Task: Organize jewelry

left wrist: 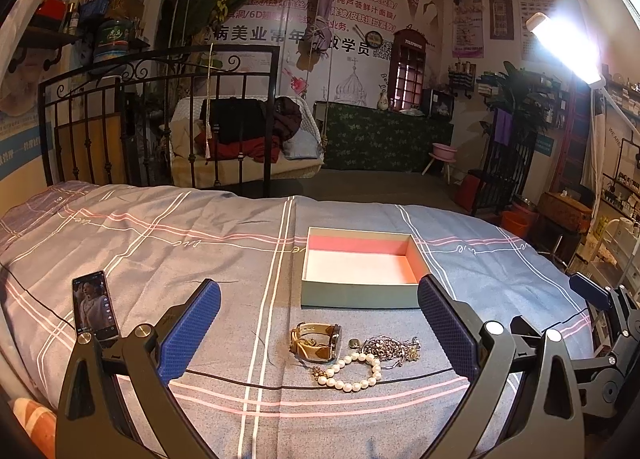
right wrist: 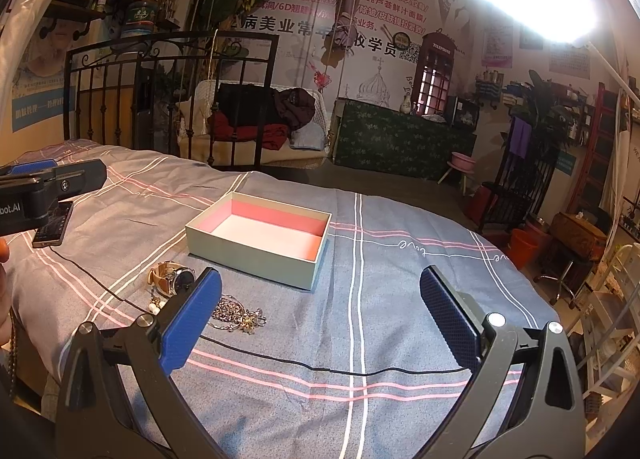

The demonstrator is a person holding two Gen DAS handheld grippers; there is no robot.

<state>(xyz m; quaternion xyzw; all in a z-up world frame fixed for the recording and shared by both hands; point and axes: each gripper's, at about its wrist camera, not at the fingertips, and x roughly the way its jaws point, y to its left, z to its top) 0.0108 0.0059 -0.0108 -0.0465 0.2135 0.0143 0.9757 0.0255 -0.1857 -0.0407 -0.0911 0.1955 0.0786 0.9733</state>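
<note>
A pale green open box [left wrist: 360, 295] with a pink and white inside sits empty on the bed; it also shows in the right wrist view [right wrist: 256, 255]. In front of it lie a tan-strap watch [left wrist: 316, 341], a pearl bracelet [left wrist: 354, 373] and a tangle of silver chains [left wrist: 390, 347]. The watch [right wrist: 172, 279] and chains [right wrist: 236, 315] show left of my right gripper. My left gripper [left wrist: 320, 329] is open and empty, hovering over the jewelry. My right gripper [right wrist: 320, 317] is open and empty, right of the jewelry.
A lit phone [left wrist: 94, 305] lies on the bedspread at left with a black cable [left wrist: 280, 386] running across the bed in front of the jewelry. An iron bed frame [left wrist: 160, 115] stands behind. The bed edge drops off at right toward shelves and a stool.
</note>
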